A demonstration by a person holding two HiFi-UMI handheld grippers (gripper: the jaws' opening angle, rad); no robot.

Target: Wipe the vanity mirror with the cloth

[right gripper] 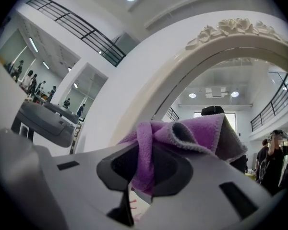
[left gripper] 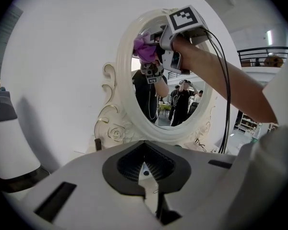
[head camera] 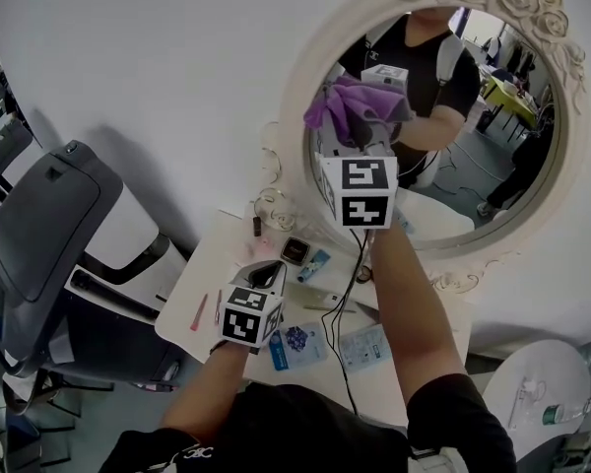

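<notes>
The right gripper (right gripper: 139,174) is clamped on the purple fleece cloth (right gripper: 192,133), which bunches ahead of its jaws and appears pressed to the upper left glass of the oval white rose-carved vanity mirror (head camera: 294,116); the left gripper (left gripper: 151,178) hangs well below the right one, jaws together on nothing. Wiping is judged under way; no cleaned zone is distinguishable, so treat the glass below and right of the cloth as outstanding.

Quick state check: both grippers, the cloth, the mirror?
vanity mirror: upright against the wall.
cloth: purple, bunched, at the mirror's upper left.
right gripper: shut on cloth, raised to the glass.
left gripper: shut, empty, low over the table.
</notes>
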